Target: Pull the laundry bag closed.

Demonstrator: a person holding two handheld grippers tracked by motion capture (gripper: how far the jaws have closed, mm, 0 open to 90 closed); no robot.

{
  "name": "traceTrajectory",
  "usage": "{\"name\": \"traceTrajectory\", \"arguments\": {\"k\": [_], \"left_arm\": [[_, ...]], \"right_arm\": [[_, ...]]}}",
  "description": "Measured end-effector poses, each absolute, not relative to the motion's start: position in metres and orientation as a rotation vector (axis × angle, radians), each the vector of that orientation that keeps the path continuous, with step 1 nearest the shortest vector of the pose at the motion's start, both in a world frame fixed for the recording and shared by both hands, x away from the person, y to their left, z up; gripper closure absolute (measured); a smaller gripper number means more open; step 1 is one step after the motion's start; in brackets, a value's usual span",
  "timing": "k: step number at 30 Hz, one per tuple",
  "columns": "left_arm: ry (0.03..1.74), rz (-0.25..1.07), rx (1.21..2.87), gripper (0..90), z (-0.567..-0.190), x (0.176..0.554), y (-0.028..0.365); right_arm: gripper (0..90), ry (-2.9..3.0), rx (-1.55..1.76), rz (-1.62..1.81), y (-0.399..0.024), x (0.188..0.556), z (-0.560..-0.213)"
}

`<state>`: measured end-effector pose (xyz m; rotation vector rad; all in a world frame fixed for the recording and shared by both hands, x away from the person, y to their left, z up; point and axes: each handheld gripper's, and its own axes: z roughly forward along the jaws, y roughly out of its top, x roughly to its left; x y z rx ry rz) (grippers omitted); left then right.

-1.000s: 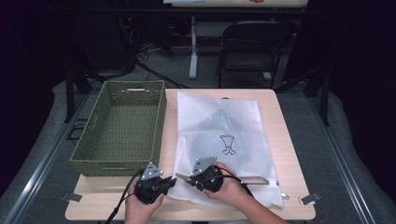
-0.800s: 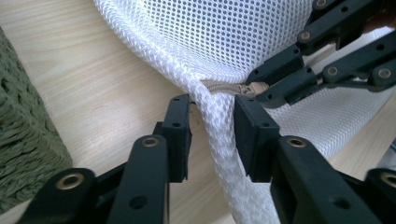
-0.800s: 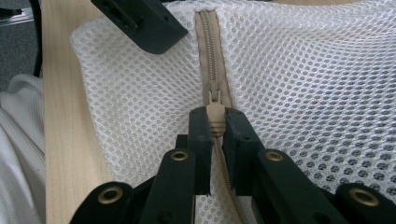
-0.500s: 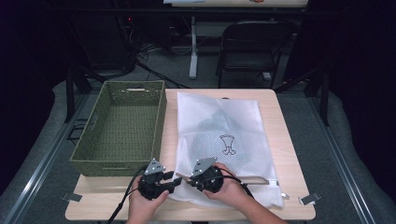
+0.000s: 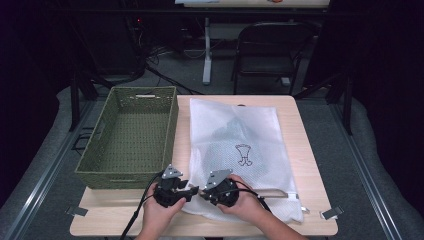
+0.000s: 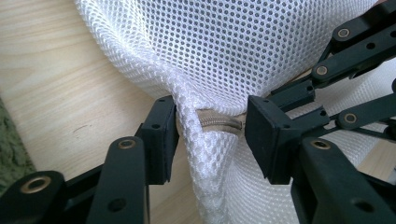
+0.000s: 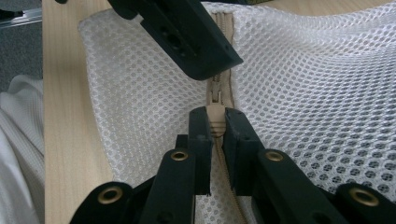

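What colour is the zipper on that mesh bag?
Beige zipper on the white mesh bag, clearest in the right gripper view.

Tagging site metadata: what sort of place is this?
Likely a lab or workshop data-collection station: a small wooden table ringed by dark curtains, a folding chair, and loose floor cables behind.

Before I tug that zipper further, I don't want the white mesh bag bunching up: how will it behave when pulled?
Probably floppy: the mesh bag already gathers into a fold between the left gripper, whose fingers have just been opening. It looks light, so it may slide on the smooth wooden table. The right gripper pinches the zipper pull; pulling unanchored would likely drag the bag.
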<state>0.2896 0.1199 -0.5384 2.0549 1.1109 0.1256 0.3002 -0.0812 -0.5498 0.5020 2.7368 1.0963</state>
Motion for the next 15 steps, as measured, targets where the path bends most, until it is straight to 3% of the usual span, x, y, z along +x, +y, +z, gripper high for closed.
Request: {"name": "traceTrajectory", "arguments": {"k": [9, 15], "left_arm": [[1.082, 0.129, 2.04, 73.2, -0.5392, 0.2849, 0.1225], [1.07, 0.158, 2.045, 78.5, -0.5404, 0.2835, 0.1233]], "right_arm": [[81.9, 2.719, 0.505, 1.108, -0.0792, 0.3023, -0.551], [81.6, 2.687, 0.512, 1.145, -0.0788, 0.3013, -0.5494]]}}
